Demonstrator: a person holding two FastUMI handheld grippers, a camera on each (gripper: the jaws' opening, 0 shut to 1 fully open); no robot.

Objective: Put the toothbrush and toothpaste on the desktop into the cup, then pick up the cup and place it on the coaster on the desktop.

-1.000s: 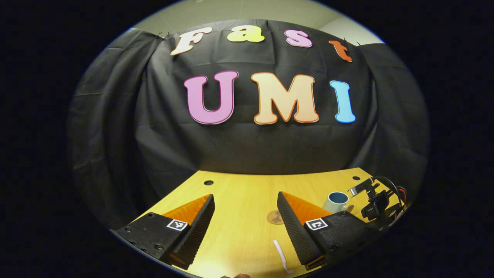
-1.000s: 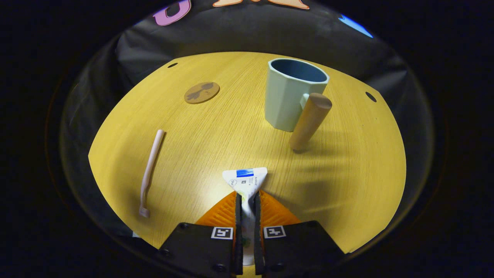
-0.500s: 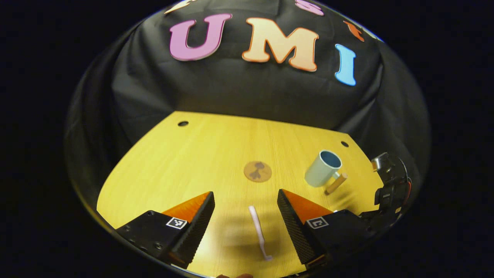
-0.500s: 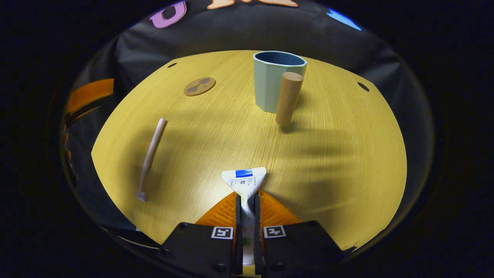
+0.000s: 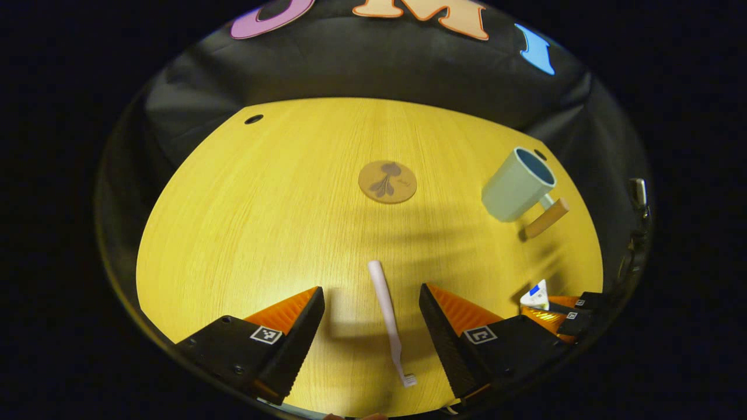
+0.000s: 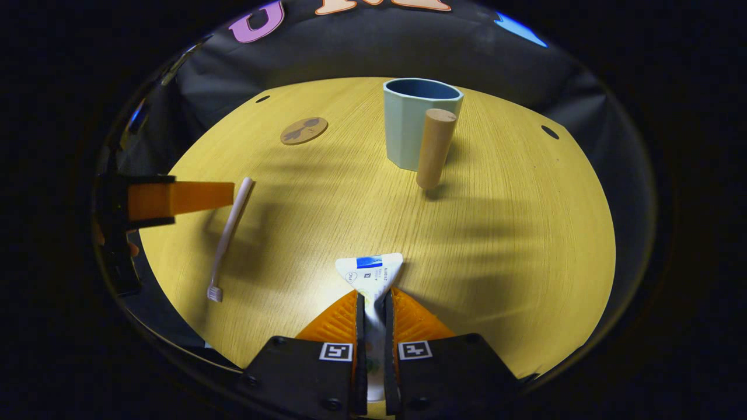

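1. While the right gripper [image 6: 373, 303] stays low over the table's near edge, its fingers are clamped together on the toothpaste [image 6: 370, 271], whose flat end sticks out ahead
2. With fingers spread wide, the left gripper [image 5: 372, 312] hovers astride the toothbrush [image 5: 388, 315], which lies flat on the table [image 5: 262, 192], bristles toward the near edge
3. Toward the far edge stand the cup [image 6: 417, 125] and the coaster [image 6: 303, 130], well apart
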